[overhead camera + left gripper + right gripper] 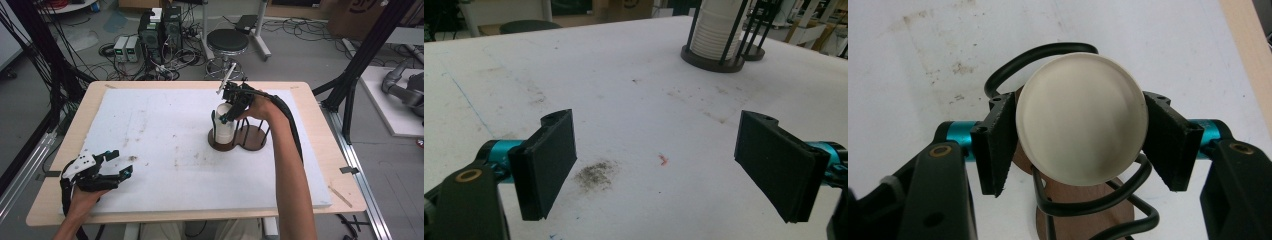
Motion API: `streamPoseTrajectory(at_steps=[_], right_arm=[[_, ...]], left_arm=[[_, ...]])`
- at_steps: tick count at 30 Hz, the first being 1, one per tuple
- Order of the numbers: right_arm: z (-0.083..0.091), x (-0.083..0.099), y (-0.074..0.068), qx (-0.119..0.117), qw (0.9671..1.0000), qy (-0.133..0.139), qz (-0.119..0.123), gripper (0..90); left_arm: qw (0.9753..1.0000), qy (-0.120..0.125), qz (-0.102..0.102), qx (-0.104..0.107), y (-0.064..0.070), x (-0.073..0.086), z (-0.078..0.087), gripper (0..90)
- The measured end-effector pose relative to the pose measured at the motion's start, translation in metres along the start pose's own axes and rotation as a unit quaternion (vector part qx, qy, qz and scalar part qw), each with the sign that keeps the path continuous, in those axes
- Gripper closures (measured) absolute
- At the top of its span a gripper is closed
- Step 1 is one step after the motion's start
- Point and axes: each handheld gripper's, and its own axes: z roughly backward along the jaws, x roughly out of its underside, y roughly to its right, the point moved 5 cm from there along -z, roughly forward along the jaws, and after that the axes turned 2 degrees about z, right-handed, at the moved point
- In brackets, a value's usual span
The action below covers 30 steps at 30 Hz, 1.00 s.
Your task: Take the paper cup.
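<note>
The right tongs [1080, 145] clamp the top cup of the upright cup stack [224, 127] right of centre, while the left tongs [112, 165] rest wide at lower left.

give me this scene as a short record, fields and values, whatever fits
work in hand: taking a cup from the stack of white cups in the black wire holder
right gripper: above the stack, jaws on either side of the top cup, touching or nearly so
left gripper: jaws wide apart, holding nothing, near the table's front left
holder's second slot: no cups in it
surface: white board, stained, on a wooden table
</note>
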Motion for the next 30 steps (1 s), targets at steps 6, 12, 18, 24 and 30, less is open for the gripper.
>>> streamPoseTrajectory(at_steps=[6, 12, 18, 24, 30], right_arm=[[0.01, 0.0, 0.002, 0.002, 0.9999, 0.005, -0.009, 35.9], [0.026, -0.001, 0.003, 0.002, 0.9995, 0.027, -0.014, 36.2], [0.044, -0.004, 0.003, 0.01, 0.9991, 0.039, -0.014, 36.3], [0.066, -0.009, 0.003, 0.021, 0.998, 0.058, -0.017, 36.7], [0.084, -0.012, 0.002, 0.029, 0.9967, 0.073, -0.023, 36.8]], left_arm=[[1.0, -0.002, 0.003, 0.001, 0.0, 0.0, 0.0, 16.8], [1.0, -0.004, 0.0, 0.001, 0.0, 0.0, -0.001, 16.8], [1.0, -0.007, 0.003, 0.001, 0.0, 0.0, -0.001, 16.9], [1.0, -0.008, 0.003, 0.0, 0.0, 0.0, -0.001, 16.9], [1.0, -0.008, 0.002, 0.0, 0.0, 0.0, -0.001, 16.9]])
